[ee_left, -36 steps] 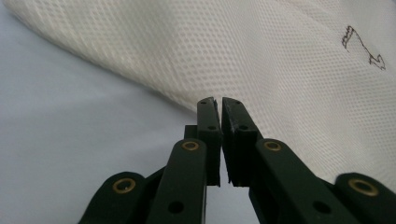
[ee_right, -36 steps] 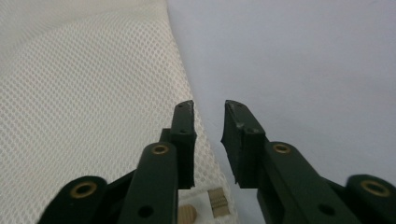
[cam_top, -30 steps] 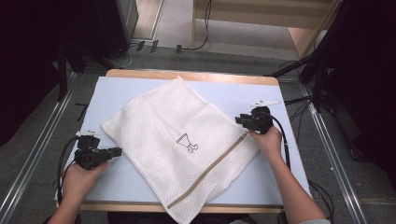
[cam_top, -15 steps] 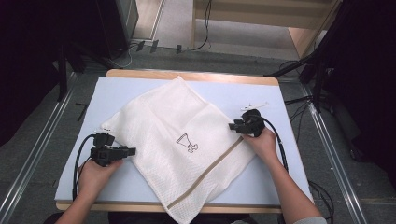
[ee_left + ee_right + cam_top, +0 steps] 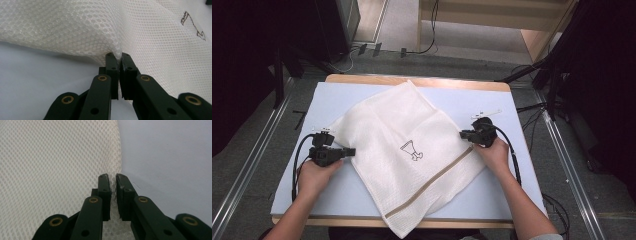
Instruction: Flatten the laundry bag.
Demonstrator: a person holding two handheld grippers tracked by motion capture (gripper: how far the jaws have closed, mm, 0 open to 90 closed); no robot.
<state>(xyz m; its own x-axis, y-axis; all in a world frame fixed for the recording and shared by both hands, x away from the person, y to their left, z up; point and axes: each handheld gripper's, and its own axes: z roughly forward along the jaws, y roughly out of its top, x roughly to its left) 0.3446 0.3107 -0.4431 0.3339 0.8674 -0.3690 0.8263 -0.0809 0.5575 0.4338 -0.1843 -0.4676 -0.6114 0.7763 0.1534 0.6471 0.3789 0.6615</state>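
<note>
White mesh bag (image 5: 404,150) lay as a diamond at the frame's centre on the pale blue counter (image 5: 522,190), long axis running upper centre to bottom centre; grey floor surrounded it. Left gripper (image 5: 346,151) and right gripper (image 5: 465,134) met its side corners. Left gripper view: fingers (image 5: 111,67) had just closed, pinching mesh. Right gripper view: fingers (image 5: 103,187) had just closed narrowly around the bag's edge.

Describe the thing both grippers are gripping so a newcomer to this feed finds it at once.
On the pale blue table top, look at its middle: a large white mesh laundry bag lies flat, turned like a diamond. The left gripper pinches its left corner, the right gripper its right edge. A small dark printed logo and a tan zipper stripe mark it.
</note>
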